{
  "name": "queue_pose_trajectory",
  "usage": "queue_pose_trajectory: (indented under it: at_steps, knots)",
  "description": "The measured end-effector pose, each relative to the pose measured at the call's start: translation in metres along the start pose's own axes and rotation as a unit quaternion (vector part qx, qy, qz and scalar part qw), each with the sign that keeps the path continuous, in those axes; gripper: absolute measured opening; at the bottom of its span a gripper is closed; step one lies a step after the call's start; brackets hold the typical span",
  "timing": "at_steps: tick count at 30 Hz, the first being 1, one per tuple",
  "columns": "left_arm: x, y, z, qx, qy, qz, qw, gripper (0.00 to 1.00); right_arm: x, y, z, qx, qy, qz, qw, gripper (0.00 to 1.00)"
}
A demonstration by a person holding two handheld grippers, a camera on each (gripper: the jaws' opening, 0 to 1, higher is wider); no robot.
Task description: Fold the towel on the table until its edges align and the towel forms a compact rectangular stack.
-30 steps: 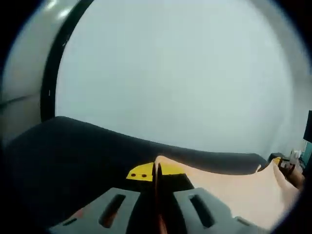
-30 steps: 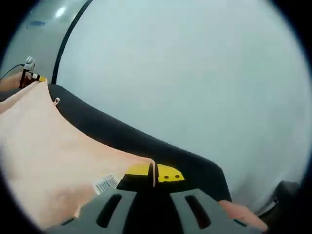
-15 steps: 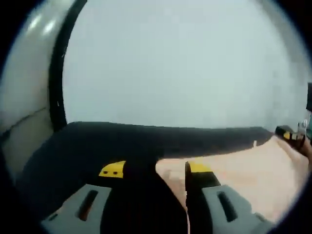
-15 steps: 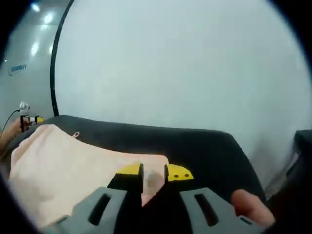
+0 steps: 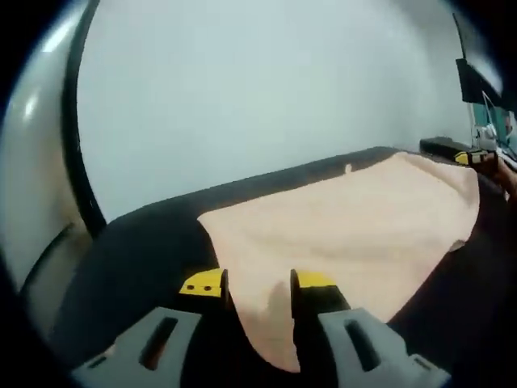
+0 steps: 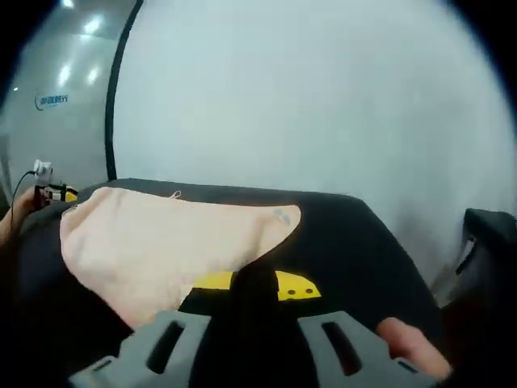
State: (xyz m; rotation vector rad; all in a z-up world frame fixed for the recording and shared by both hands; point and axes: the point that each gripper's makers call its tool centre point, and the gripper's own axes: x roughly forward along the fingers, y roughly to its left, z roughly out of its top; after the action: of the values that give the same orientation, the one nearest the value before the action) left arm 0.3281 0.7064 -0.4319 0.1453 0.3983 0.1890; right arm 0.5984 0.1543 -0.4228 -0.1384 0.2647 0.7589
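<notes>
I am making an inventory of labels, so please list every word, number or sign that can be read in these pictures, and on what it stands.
Blue lettering on the pale wall: too small and blurred to read.
Towel, both views: no readable text.

Left gripper view: camera low over dark table (image 5: 137,242), close to surface, facing along own jaws toward pale wall (image 5: 258,89); towel (image 5: 347,218) spreads ahead and to right, other gripper (image 5: 472,158) at far right edge

Right gripper view: camera equally low and close, facing same pale wall (image 6: 323,97); towel (image 6: 161,242) ahead and to left, other gripper (image 6: 48,192) at far left edge

Shared: towel, table (image 6: 347,234), wall, seen from opposite ends of towel
</notes>
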Motion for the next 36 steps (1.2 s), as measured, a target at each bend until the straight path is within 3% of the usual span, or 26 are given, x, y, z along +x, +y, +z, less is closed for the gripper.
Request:
queue_pose_trajectory:
  at_steps: [3, 8, 9, 11, 12, 13, 16, 18, 19, 20, 21, 22, 23, 24, 26, 27, 28, 30, 31, 32, 36]
  knots:
    - [-0.014, -0.011, -0.005, -0.010, -0.018, -0.010, 0.9997, 0.32, -0.006, 0.008, -0.012, 0.005, 0.011, 0.015, 0.9998, 0.14]
    - [-0.038, -0.021, -0.017, 0.008, -0.016, -0.007, 0.9998, 0.31, -0.015, 0.023, -0.030, -0.028, 0.021, 0.030, 0.9989, 0.14]
    - [-0.040, -0.022, -0.019, 0.005, -0.015, -0.007, 0.9999, 0.30, -0.017, 0.026, -0.034, -0.033, 0.028, 0.035, 0.9984, 0.14]
    - [-0.046, -0.019, -0.032, 0.047, 0.007, 0.001, 0.9989, 0.30, -0.021, 0.033, -0.038, -0.038, 0.032, 0.040, 0.9980, 0.14]
    - [-0.049, -0.024, -0.035, 0.046, 0.013, 0.005, 0.9988, 0.30, -0.023, 0.037, -0.039, -0.042, 0.030, 0.044, 0.9977, 0.14]
    - [-0.050, -0.023, -0.040, 0.037, 0.022, 0.012, 0.9990, 0.30, -0.027, 0.041, -0.039, -0.043, 0.028, 0.045, 0.9976, 0.14]
    - [-0.051, -0.021, -0.051, -0.048, 0.043, 0.028, 0.9975, 0.30, -0.031, 0.054, -0.046, -0.046, 0.035, 0.058, 0.9966, 0.14]
    - [-0.048, -0.016, -0.054, -0.078, 0.040, 0.029, 0.9957, 0.30, -0.031, 0.058, -0.048, -0.057, 0.034, 0.060, 0.9960, 0.14]
    - [-0.045, -0.017, -0.055, -0.112, 0.038, 0.021, 0.9927, 0.30, -0.033, 0.059, -0.049, -0.057, 0.033, 0.060, 0.9960, 0.14]
    - [-0.042, -0.019, -0.061, -0.170, 0.049, 0.009, 0.9843, 0.30, -0.033, 0.059, -0.048, -0.056, 0.032, 0.062, 0.9960, 0.14]
    - [-0.039, -0.018, -0.059, -0.199, 0.042, 0.003, 0.9791, 0.30, -0.035, 0.060, -0.045, -0.056, 0.028, 0.063, 0.9961, 0.14]
    - [-0.038, -0.012, -0.053, -0.212, 0.025, 0.006, 0.9769, 0.30, -0.036, 0.061, -0.041, -0.057, 0.021, 0.064, 0.9961, 0.14]
    - [-0.036, -0.012, -0.055, -0.244, 0.038, 0.001, 0.9690, 0.30, -0.036, 0.060, -0.039, -0.058, 0.018, 0.063, 0.9962, 0.14]
    - [-0.037, -0.020, -0.052, -0.260, 0.036, -0.002, 0.9649, 0.30, -0.036, 0.060, -0.037, -0.061, 0.014, 0.060, 0.9962, 0.14]
    - [-0.032, -0.019, -0.048, -0.311, 0.030, -0.007, 0.9498, 0.29, -0.036, 0.060, -0.033, -0.059, 0.007, 0.060, 0.9964, 0.14]
    - [-0.029, -0.019, -0.048, -0.322, 0.032, -0.008, 0.9462, 0.27, -0.036, 0.061, -0.033, -0.055, 0.005, 0.061, 0.9966, 0.14]
    - [-0.027, -0.015, -0.050, -0.318, 0.037, -0.001, 0.9474, 0.22, -0.036, 0.062, -0.033, -0.052, 0.005, 0.062, 0.9967, 0.14]
    - [-0.027, -0.019, -0.054, -0.278, 0.057, 0.012, 0.9587, 0.08, -0.037, 0.067, -0.035, -0.046, 0.007, 0.065, 0.9968, 0.14]
    - [-0.024, -0.023, -0.049, -0.256, 0.044, 0.004, 0.9655, 0.06, -0.037, 0.069, -0.036, -0.045, 0.010, 0.065, 0.9968, 0.14]
    - [-0.022, -0.018, -0.045, -0.253, 0.029, -0.003, 0.9671, 0.06, -0.037, 0.071, -0.038, -0.045, 0.013, 0.065, 0.9968, 0.14]
    - [-0.037, -0.015, -0.037, -0.303, -0.025, -0.002, 0.9525, 0.06, -0.041, 0.078, -0.055, 0.016, 0.051, 0.070, 0.9961, 0.24]
